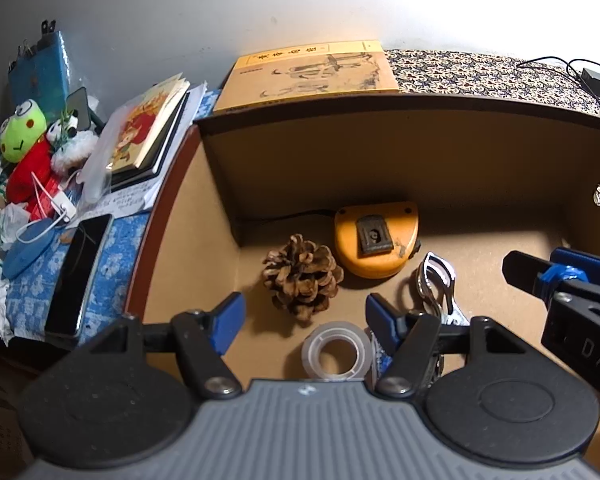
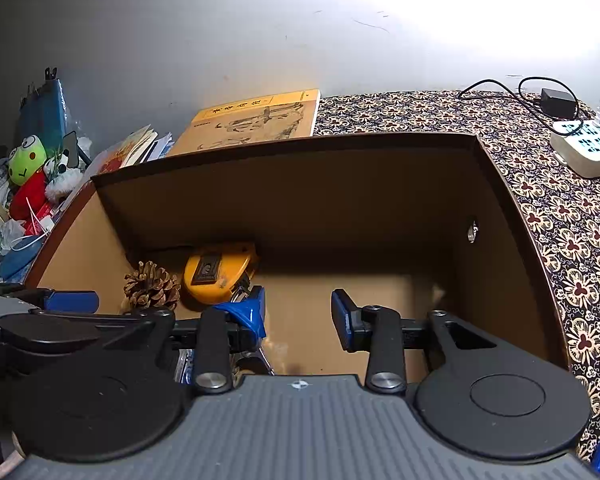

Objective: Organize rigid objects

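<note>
Hovering over the cardboard box, our left gripper hangs with jaws apart, empty. Left wrist view alone shows a tape roll on the box floor below the pine cone, yellow tape measure and metal clippers. Right gripper also spread, holding nothing; its view alone shows a power strip.

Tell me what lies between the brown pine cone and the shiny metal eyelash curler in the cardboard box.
Only bare cardboard floor: the left wrist view shows nothing between the brown pine cone and the shiny metal eyelash curler. The orange tape measure sits farther back.
</note>
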Demonstrator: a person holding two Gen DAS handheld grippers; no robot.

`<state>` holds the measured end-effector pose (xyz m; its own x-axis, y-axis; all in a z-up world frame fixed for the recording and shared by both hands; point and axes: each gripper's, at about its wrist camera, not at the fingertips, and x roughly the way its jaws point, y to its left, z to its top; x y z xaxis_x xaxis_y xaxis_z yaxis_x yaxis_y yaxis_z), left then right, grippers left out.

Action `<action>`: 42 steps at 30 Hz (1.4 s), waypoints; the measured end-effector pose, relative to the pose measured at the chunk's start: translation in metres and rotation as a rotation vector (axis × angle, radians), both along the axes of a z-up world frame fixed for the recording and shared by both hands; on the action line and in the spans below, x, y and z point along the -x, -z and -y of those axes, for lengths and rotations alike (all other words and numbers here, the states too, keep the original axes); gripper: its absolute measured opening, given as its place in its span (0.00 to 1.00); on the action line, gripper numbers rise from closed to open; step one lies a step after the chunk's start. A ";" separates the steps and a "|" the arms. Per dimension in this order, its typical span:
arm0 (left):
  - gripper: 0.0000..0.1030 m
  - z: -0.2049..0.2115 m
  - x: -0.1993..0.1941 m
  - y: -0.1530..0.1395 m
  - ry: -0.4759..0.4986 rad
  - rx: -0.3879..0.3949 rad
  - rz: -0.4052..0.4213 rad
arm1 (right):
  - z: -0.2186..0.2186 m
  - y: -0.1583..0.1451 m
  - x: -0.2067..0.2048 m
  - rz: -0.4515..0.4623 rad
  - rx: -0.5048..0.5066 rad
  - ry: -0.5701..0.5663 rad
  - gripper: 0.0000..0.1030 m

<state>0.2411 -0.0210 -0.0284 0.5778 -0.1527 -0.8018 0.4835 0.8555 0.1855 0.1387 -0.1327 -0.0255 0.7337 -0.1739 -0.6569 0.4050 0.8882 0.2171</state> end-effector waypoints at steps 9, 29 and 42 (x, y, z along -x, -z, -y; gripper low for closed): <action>0.66 0.002 0.000 0.002 0.037 -0.012 -0.020 | 0.000 0.001 0.000 -0.005 0.003 0.002 0.19; 0.66 -0.015 0.032 -0.044 0.040 0.017 0.017 | -0.011 -0.041 0.025 0.021 -0.004 0.052 0.20; 0.67 -0.033 0.068 -0.061 0.037 0.003 0.040 | -0.041 -0.063 0.057 0.023 0.062 0.042 0.19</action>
<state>0.1730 0.0117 0.0328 0.6031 -0.1768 -0.7779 0.5070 0.8378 0.2026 0.0818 -0.0914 0.0378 0.7397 -0.2447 -0.6269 0.4375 0.8827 0.1717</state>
